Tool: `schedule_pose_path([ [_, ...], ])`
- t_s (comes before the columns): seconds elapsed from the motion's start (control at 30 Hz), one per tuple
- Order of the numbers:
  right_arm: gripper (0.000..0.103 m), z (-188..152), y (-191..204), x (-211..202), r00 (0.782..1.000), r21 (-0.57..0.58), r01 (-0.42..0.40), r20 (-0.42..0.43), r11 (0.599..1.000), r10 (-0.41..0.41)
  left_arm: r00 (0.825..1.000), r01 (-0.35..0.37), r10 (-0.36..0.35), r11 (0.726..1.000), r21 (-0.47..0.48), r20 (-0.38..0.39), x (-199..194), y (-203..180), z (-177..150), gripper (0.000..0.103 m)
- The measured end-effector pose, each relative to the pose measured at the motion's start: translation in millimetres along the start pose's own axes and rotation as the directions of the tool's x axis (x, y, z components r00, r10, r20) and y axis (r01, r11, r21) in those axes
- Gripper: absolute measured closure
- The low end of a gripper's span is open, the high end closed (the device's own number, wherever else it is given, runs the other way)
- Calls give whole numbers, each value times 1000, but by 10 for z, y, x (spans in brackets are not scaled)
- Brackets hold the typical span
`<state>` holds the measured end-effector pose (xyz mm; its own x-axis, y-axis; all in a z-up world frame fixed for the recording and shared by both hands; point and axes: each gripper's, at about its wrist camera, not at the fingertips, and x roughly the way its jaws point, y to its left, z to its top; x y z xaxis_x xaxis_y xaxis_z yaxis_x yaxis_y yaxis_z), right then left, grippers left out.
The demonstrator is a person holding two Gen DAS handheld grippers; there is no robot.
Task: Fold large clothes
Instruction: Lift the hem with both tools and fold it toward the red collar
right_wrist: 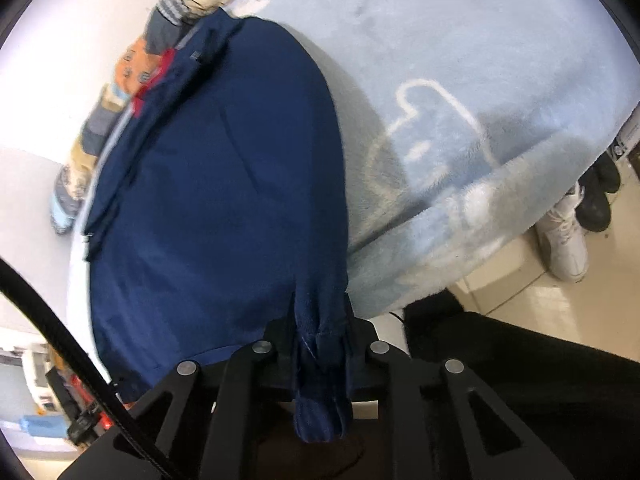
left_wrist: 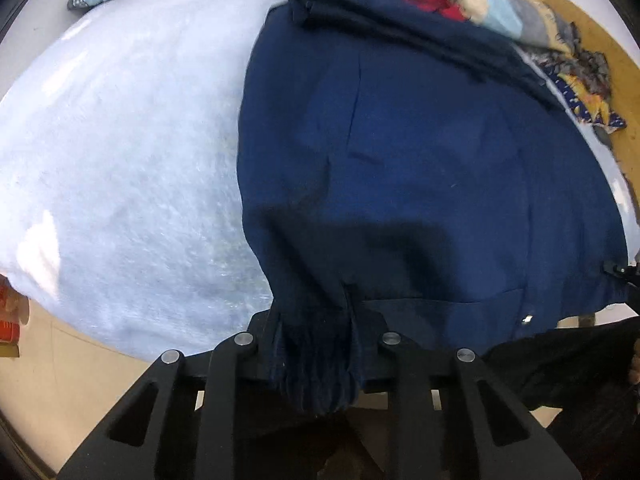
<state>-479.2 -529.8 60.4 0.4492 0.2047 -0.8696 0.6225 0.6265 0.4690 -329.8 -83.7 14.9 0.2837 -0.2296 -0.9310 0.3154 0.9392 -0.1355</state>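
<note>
The left gripper and right gripper each clamped a bunched edge of the navy garment, spread toward twelve o'clock over the light-blue blanket.

The navy garment lay spread broad and mostly flat over a pale blue fleece blanket, its cloth smooth but for a few shallow creases and a long seam. Its far end was folded over into a thicker, darker band — beside a patchwork of other fabrics. Its near edge was bunched at two corners — each gathered into tight vertical pleats and lifted slightly.
</note>
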Motion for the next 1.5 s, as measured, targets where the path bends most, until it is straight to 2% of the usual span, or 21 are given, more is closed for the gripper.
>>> schedule_pose_path([
  [0.1,86,30,53,-155,995,-7,-99,8,995,99,996,70,-69,998,-8,52,-220,38,25,78],
  [0.2,87,117,121,-307,986,-24,-167,16,986,167,983,136,-136,991,5,124,-469,78,126,78],
  [0.27,87,180,197,-428,970,-46,-240,26,970,241,972,174,-172,985,5,159,-614,112,233,78],
  [0.43,87,376,363,-711,946,-98,-305,83,947,314,961,179,-179,984,20,211,-824,137,448,78],
  [0.6,87,584,523,-851,929,-139,-332,126,933,349,952,167,-167,986,22,258,-864,23,715,79],
  [0.87,87,1148,808,-1044,905,-192,-337,202,922,373,921,162,-151,987,-2,360,-1119,-14,1437,80],
  [0.93,87,1291,869,-1056,904,-196,-335,209,922,373,915,155,-141,988,-9,378,-1159,-31,1639,80],
  [1.1,87,1838,1147,-964,901,-212,-327,225,921,372,903,111,-91,993,-25,419,-1184,-39,2198,89],
  [1.17,87,2068,1260,-865,905,-211,-319,224,924,363,904,120,-95,992,-35,416,-1108,-23,2454,97],
  [1.27,87,2408,1423,-647,916,-204,-300,211,932,341,907,140,-116,990,-29,404,-963,8,2779,97],
  [1.33,87,2622,1536,-471,926,-205,-279,201,938,319,907,175,-150,984,-28,394,-873,85,2916,89],
  [1.37,87,2697,1567,-398,931,-208,-268,197,941,308,907,188,-163,982,-27,389,-833,135,2961,61],
  [1.4,87,2758,1584,-337,934,-206,-262,194,943,301,903,197,-169,980,-31,396,-805,205,2988,25],
  [1.43,87,2829,1592,-259,937,-200,-258,188,945,295,892,199,-166,979,-35,421,-800,288,2984,18],
  [1.47,87,2865,1585,-208,939,-196,-255,185,947,291,876,195,-161,980,-28,454,-812,389,2971,16],
  [1.5,87,2915,1581,-151,941,-191,-252,181,949,287,871,197,-165,980,-21,463,-814,447,2960,16],
])
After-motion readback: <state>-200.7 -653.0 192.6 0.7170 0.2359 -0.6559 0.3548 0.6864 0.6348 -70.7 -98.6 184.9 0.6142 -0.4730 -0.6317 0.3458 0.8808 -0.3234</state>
